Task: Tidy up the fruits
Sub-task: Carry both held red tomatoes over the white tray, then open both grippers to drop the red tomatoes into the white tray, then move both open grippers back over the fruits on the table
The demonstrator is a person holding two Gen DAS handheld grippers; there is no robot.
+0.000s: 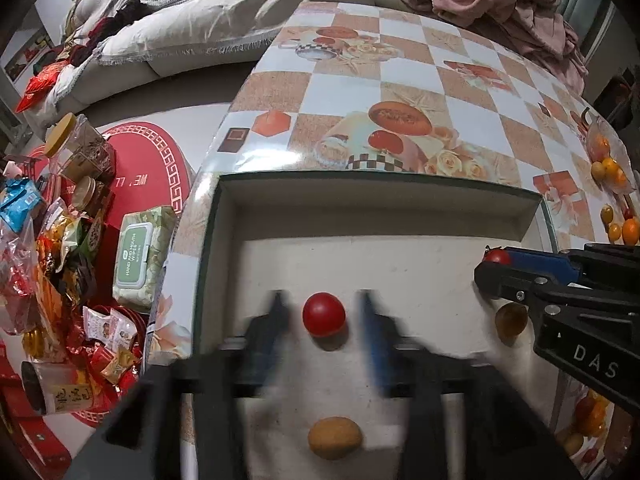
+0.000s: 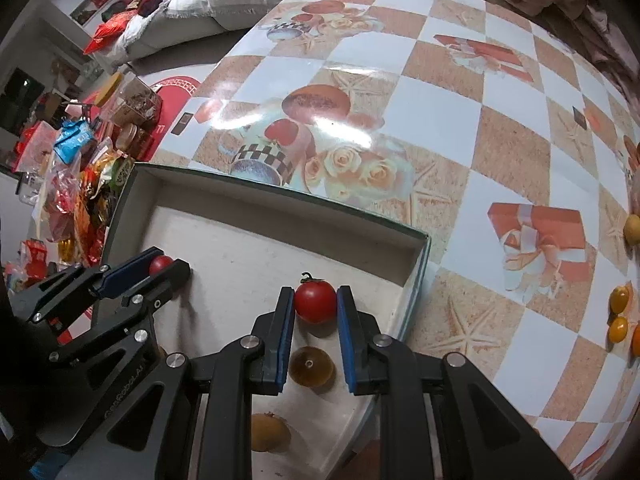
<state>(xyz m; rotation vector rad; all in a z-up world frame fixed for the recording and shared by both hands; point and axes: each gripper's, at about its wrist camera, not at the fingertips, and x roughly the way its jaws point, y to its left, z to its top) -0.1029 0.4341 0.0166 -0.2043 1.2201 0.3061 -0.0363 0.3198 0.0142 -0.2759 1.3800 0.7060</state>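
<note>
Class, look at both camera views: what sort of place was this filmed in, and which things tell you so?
Most likely a lived-in home, a living or dining area. A table wears a patterned oilcloth, a cushioned sofa stands behind it, and snack packets and jars crowd a red side surface.

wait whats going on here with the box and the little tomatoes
A person with a gripper in each hand is sorting small fruit into a shallow box on a checkered table. The right gripper holds a red cherry tomato over the box. The left gripper has its jaws apart around another red tomato lying on the box floor. Brownish fruits already lie inside; more yellow ones wait on the table.
</note>
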